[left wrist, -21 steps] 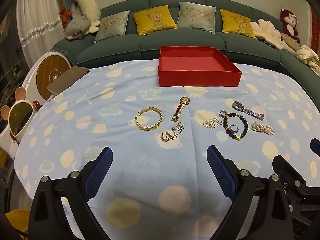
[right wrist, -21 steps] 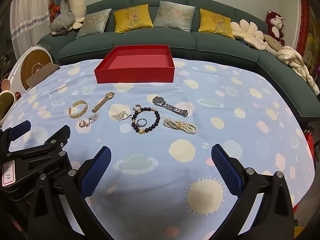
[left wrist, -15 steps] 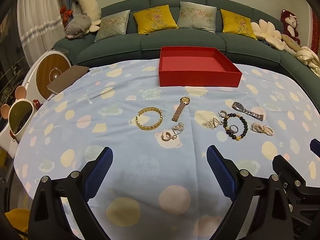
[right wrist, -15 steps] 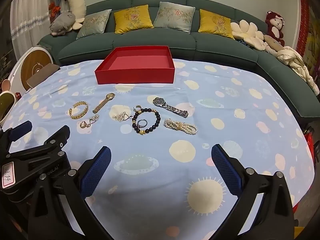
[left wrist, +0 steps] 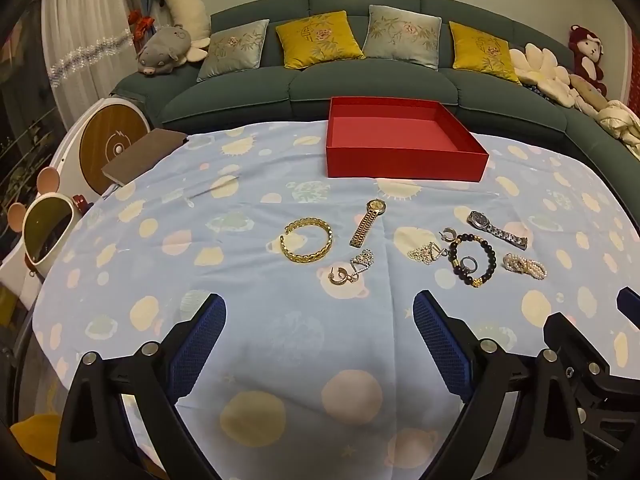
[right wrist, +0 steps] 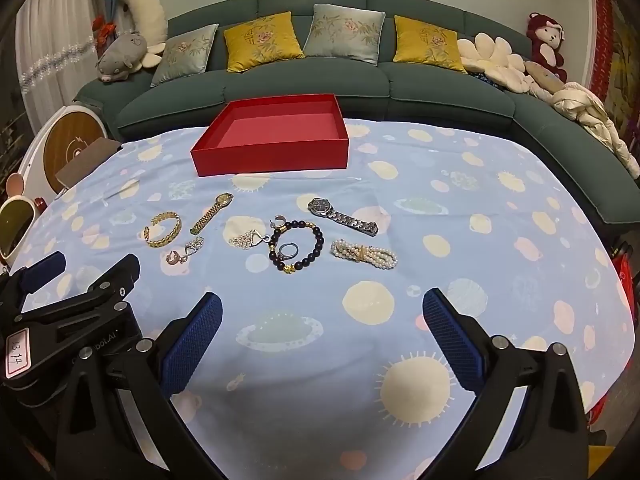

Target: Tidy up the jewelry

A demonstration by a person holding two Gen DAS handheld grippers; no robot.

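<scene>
Jewelry lies in a loose row on the patterned blue tablecloth (left wrist: 248, 208): a gold bangle (left wrist: 307, 239), a gold watch (left wrist: 368, 222), a silver watch (left wrist: 496, 230), a dark bead bracelet (left wrist: 472, 258) around a ring, a pearl bracelet (left wrist: 524, 266), earrings (left wrist: 352, 270). Behind them stands an open red box (left wrist: 404, 142), nothing in it. My left gripper (left wrist: 318, 346) hangs open above the near cloth, short of the earrings. My right gripper (right wrist: 322, 340) is open too, in front of the bead bracelet (right wrist: 298, 246) and pearl bracelet (right wrist: 364, 254). Both hold nothing.
A dark green sofa (left wrist: 360, 84) with cushions and plush toys runs behind the table. At the left stand a white round device (left wrist: 108, 144), a brown book (left wrist: 142, 156) and a mouse-eared mirror (left wrist: 44, 236). The left gripper's body (right wrist: 68, 312) shows at the right view's lower left.
Both views have edged slightly nearer to the jewelry; both grippers stay open and nothing on the cloth has moved.
</scene>
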